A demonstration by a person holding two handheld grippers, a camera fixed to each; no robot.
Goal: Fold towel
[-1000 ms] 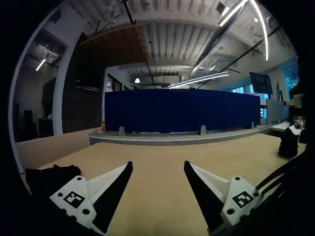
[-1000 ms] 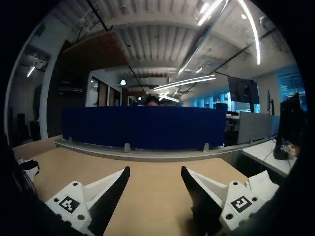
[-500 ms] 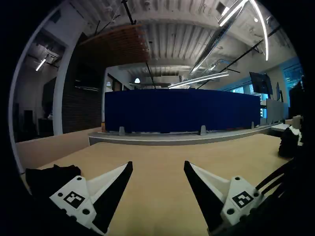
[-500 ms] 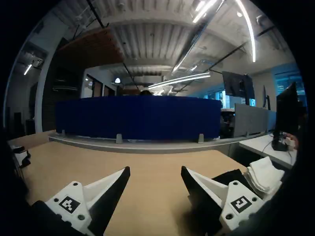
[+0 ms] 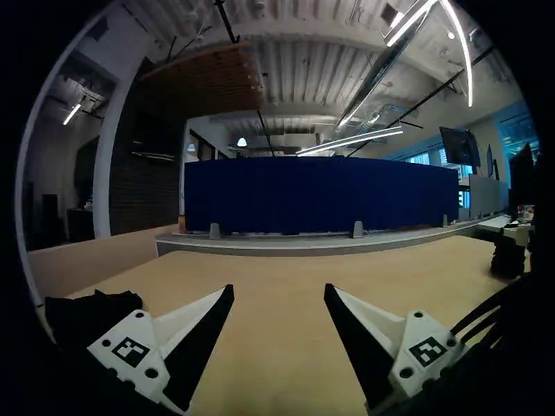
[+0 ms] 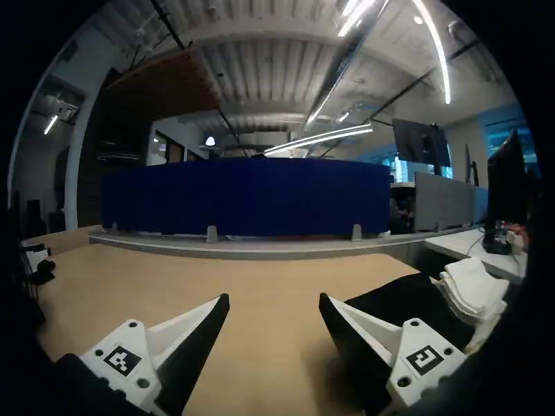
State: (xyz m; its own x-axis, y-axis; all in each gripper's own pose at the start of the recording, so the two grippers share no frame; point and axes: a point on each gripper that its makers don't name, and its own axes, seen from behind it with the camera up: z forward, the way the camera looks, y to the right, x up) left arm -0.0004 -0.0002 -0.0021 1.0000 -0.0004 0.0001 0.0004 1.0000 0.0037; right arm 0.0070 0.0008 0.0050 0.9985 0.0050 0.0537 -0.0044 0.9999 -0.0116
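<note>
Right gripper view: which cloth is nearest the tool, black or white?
The black cloth, flat just beyond the right tool; the white stack lies past it.

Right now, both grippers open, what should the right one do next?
Probably ease the right gripper rightward onto the black towel: its jaws are open and empty, and the towel lies just past its right finger, beside a white stack.

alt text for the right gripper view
The right gripper hangs open over a light wooden table, holding nothing. To its right lie a black cloth and a stack of folded white towels; a blue partition stands behind.
</note>
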